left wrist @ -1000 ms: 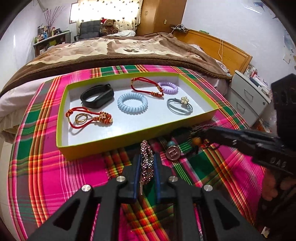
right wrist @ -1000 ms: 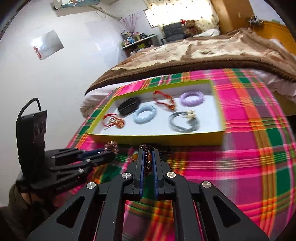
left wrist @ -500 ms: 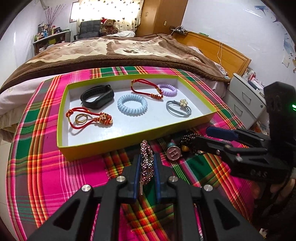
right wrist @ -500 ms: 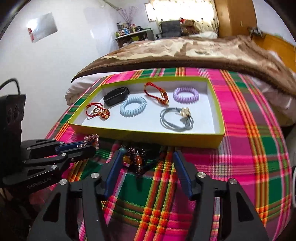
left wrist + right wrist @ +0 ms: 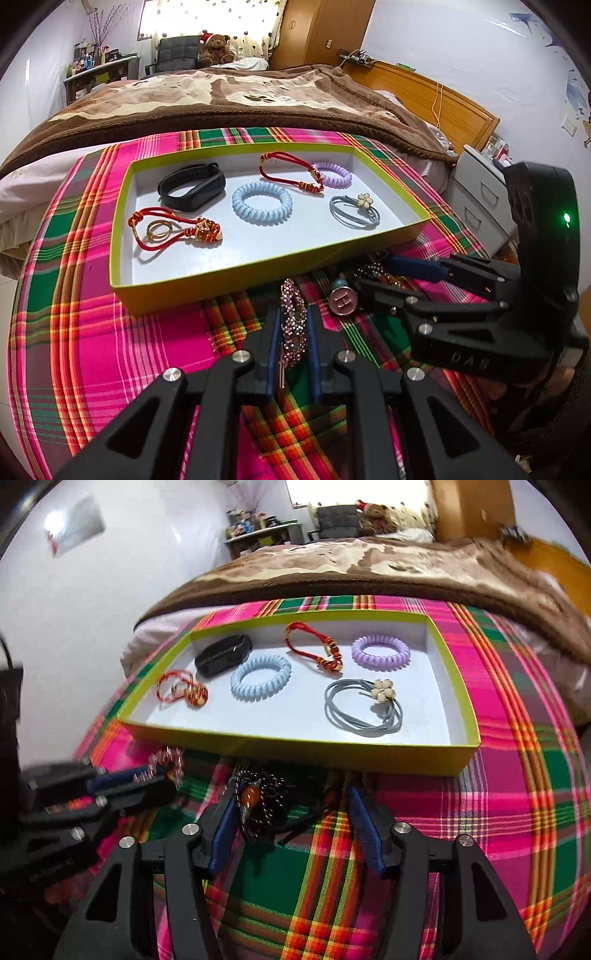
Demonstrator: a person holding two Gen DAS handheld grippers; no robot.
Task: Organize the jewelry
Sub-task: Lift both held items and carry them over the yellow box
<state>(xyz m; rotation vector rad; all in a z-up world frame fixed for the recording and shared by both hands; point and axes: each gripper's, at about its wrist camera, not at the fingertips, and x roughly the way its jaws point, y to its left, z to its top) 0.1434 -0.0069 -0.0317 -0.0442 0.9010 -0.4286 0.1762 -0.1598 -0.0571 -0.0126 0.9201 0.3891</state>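
Sorting is well under way, to judge by the tray (image 5: pixel 122 236): this green-rimmed box with a white floor sits on the plaid cloth (image 5: pixel 92 354) and already holds six pieces laid apart from one another. A black band (image 5: pixel 192 186) lies at the far left, a red cord bracelet with gold rings (image 5: pixel 173 230) nearer on the left, a pale blue coil tie (image 5: pixel 262 202) in the middle, a second red cord bracelet (image 5: pixel 291 173) behind it, a lilac coil tie (image 5: pixel 334 173) at the far right, and a grey hair tie with a flower (image 5: pixel 354 210) at the near right. What is left lies outside, on the cloth just in front of the tray's near wall. The left gripper (image 5: pixel 291 350) is clenched on a pink rhinestone bracelet (image 5: pixel 293 325), which stands upright between its pads and has yet to go over the rim. The right gripper (image 5: pixel 291 823) has its jaws spread wide and now closing a little, straddling a dark beaded bracelet with an amber bead (image 5: pixel 258 801); the beads lie beside its left pad, and nothing is pressed between the pads, so that piece looks released rather than grasped. A round charm marked with an H (image 5: pixel 343 302) rests on the cloth between the two grippers, near the beads. By my reckoning about two thirds of the jewelry is placed, with the rhinestone bracelet, the beaded one and the charm still to be set in the open stretch of tray floor at the front.
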